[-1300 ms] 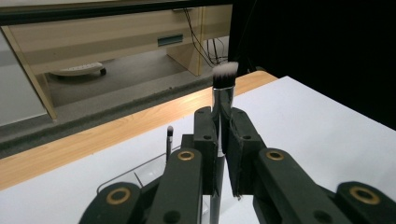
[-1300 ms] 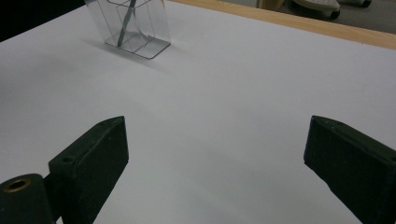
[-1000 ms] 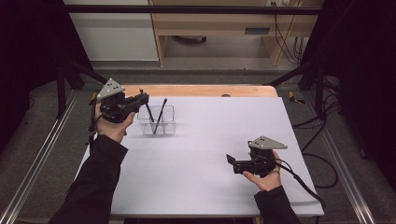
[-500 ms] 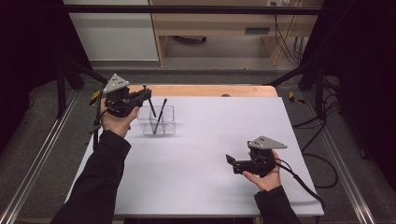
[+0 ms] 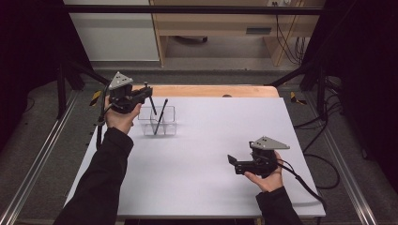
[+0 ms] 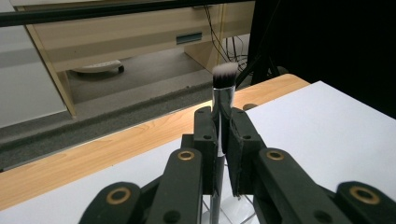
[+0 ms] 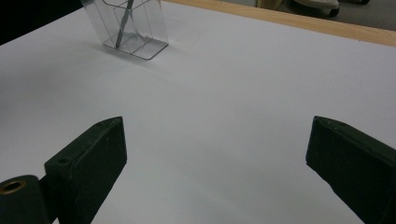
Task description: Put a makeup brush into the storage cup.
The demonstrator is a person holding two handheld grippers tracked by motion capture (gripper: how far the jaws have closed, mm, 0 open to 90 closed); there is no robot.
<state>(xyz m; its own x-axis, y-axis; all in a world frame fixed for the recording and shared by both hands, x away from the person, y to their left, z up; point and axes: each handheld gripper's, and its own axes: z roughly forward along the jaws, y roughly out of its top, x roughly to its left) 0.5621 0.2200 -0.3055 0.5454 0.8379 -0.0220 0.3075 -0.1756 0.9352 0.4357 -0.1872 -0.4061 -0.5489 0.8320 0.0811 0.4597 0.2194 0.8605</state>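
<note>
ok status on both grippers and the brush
Left gripper shut on brush, over clear holder. Right gripper open, empty, low over table. One brush in holder; nothing in the way.

Count is two slim dark-handled makeup brushes: one [image 6: 223,88] with a silver ferrule and white-tipped bristles, and a second brush [image 5: 160,117] leaning inside the one clear plastic divided organiser [image 5: 169,127]. Two black two-jaw handheld grippers as well, the left gripper [image 5: 141,96] and the right gripper [image 5: 233,161], on one white tabletop [image 5: 211,140].
</note>
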